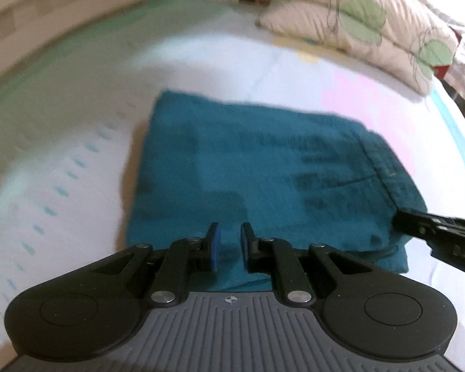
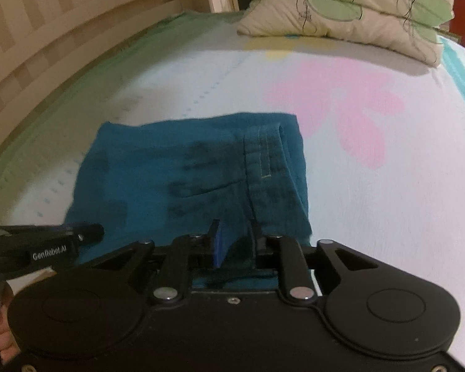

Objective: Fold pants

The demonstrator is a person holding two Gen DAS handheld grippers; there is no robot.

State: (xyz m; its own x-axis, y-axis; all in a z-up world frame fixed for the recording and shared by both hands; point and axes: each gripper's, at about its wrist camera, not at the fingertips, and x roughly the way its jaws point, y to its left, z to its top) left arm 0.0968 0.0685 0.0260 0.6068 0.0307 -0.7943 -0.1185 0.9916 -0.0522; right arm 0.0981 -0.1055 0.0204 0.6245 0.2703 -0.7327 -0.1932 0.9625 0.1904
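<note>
The teal pants (image 1: 248, 167) lie folded into a flat rectangle on the bed sheet (image 1: 77, 117), waistband to the right; they also show in the right wrist view (image 2: 176, 173). My left gripper (image 1: 231, 243) hovers over the near edge of the pants, its jaws a small gap apart with nothing between them. My right gripper (image 2: 235, 241) is over the near right corner by the waistband (image 2: 265, 152), jaws apart with cloth lying between them, not pinched. Each gripper's tip shows in the other view: the right gripper (image 1: 431, 229), the left gripper (image 2: 74, 235).
Two cream pillows with green leaf prints (image 2: 341, 9) are stacked at the far end of the bed. A wooden slatted headboard (image 2: 62, 31) runs along the left. The white sheet has a pink flower print (image 2: 350, 105) to the right of the pants.
</note>
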